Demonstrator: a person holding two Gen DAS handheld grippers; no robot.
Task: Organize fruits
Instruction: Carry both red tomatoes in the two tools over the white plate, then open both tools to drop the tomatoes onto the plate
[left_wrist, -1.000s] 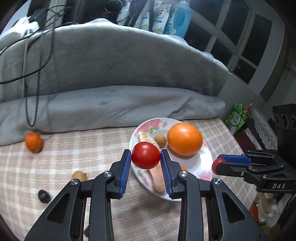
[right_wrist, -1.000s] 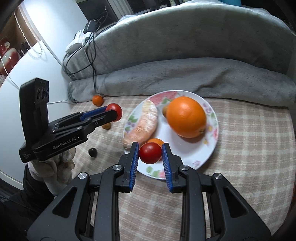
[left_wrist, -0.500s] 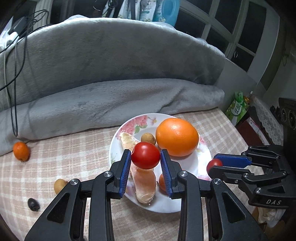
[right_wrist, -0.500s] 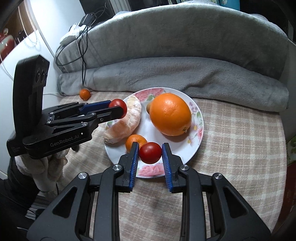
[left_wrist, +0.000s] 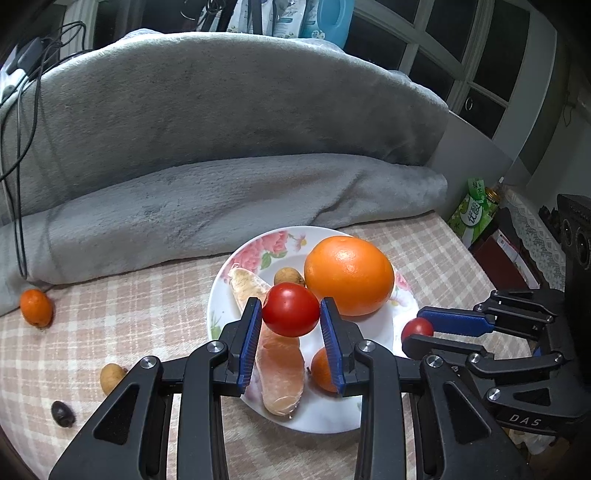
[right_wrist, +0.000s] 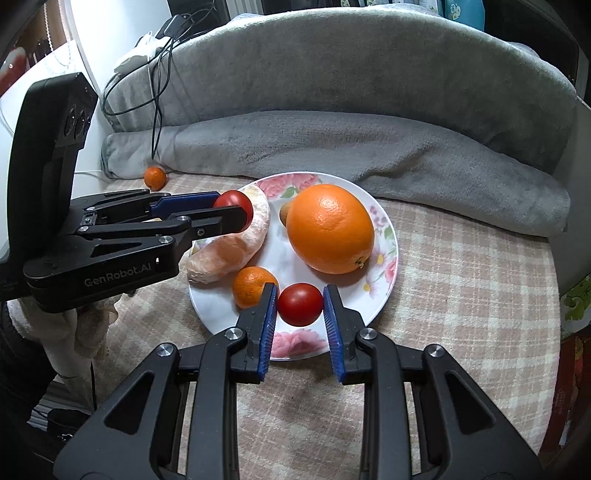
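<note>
A floral white plate (left_wrist: 255, 258) (right_wrist: 384, 266) holds a big orange (left_wrist: 349, 275) (right_wrist: 330, 229), a peeled citrus piece (left_wrist: 279, 362) (right_wrist: 236, 247), a small mandarin (right_wrist: 253, 286) and a small brown fruit (left_wrist: 288, 276). My left gripper (left_wrist: 291, 326) (right_wrist: 236, 218) is shut on a red tomato (left_wrist: 291, 309) above the plate's left part. My right gripper (right_wrist: 300, 314) (left_wrist: 415, 332) is shut on a second red tomato (right_wrist: 300, 304) over the plate's near rim.
On the checked cloth left of the plate lie a small orange (left_wrist: 36, 307) (right_wrist: 155, 177), a brown fruit (left_wrist: 110, 376) and a dark fruit (left_wrist: 62, 413). A grey blanket (left_wrist: 221, 166) runs along the back. Cables (left_wrist: 14, 147) hang at the left.
Both grippers have moved in over the plate, each still holding its tomato. The right gripper's tomato now sits lower, at the plate's near rim.
</note>
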